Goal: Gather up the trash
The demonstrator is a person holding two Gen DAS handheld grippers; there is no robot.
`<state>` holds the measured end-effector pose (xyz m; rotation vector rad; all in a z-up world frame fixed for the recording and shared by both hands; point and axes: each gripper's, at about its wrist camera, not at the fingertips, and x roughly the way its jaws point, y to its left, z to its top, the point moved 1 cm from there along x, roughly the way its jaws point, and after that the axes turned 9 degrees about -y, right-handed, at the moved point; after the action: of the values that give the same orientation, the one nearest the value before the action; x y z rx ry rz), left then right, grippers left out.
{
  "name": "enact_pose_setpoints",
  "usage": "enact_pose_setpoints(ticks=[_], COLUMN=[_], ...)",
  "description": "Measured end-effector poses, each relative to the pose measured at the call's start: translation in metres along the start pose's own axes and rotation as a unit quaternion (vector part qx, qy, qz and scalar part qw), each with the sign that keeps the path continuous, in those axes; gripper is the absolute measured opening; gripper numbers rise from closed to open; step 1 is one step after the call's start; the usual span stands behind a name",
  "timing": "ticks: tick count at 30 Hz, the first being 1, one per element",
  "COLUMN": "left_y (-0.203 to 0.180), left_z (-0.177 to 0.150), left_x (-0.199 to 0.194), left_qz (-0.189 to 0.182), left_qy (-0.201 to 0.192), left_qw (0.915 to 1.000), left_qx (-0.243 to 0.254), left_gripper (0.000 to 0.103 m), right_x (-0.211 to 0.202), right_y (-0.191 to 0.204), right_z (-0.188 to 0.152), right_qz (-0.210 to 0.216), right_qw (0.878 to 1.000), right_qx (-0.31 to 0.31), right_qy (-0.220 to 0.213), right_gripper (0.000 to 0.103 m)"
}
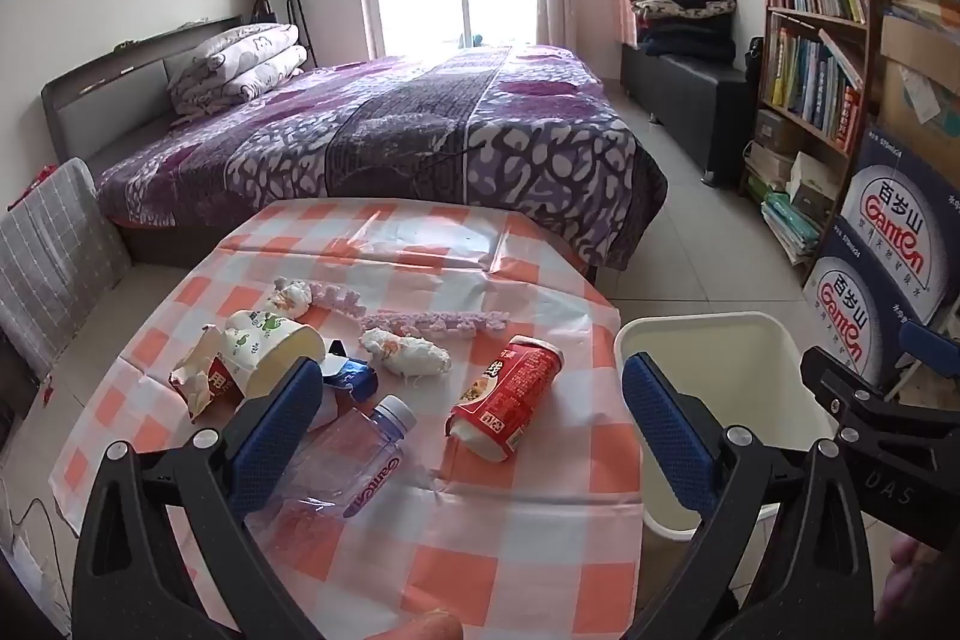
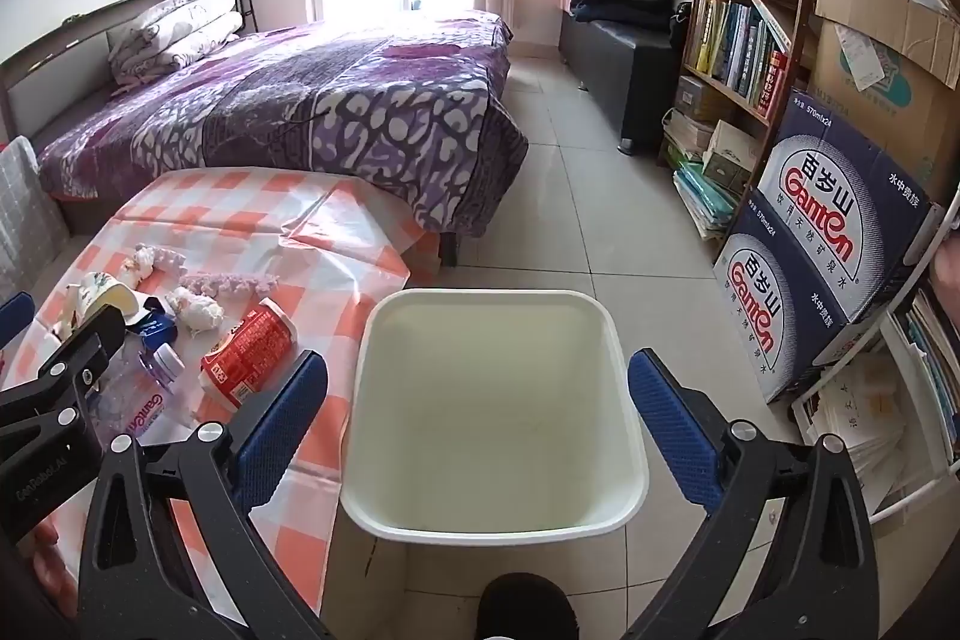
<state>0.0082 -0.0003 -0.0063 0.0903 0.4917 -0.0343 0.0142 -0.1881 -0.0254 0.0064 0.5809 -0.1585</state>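
Both tongs spread, nothing pinched; white bin point(image 2: 498, 400) seemingly empty beside table point(image 1: 480, 568).

A purple bed point(image 1: 384, 130) is standing behind the checked worktop point(image 1: 420, 550); a bookshelf point(image 2: 744, 10) and boxes point(image 2: 840, 232) are lining the wall.

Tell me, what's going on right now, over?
Left hand-held gripper and right hand-held gripper both open, empty. Red paper cup, clear plastic bottle lie on checked tablecloth. White plastic bin empty. Nothing blocking.
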Motion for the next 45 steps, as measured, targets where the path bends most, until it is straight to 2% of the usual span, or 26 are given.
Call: enact_pose_setpoints(ticks=[14, 45], left_y=[0.006, 0.009], left_z=[-0.006, -0.010], left_x=[0.004, 0.007], left_qz=[0.024, 0.026], left_qy=[0.001, 0.010], left_qw=[0.9996, 0.9996], left_qx=[0.015, 0.008], left_gripper=[0.097, 0.097], right_x=[0.003, 0.005], right_y=[0.003, 0.010], right_z=[-0.004, -0.004], right_qz=[0.006, 0.008], right_qw=[1.000, 1.000], right_qx=[-0.005, -0.006], right_qy=[0.008, 0.013], right_gripper=[0.096, 0.096])
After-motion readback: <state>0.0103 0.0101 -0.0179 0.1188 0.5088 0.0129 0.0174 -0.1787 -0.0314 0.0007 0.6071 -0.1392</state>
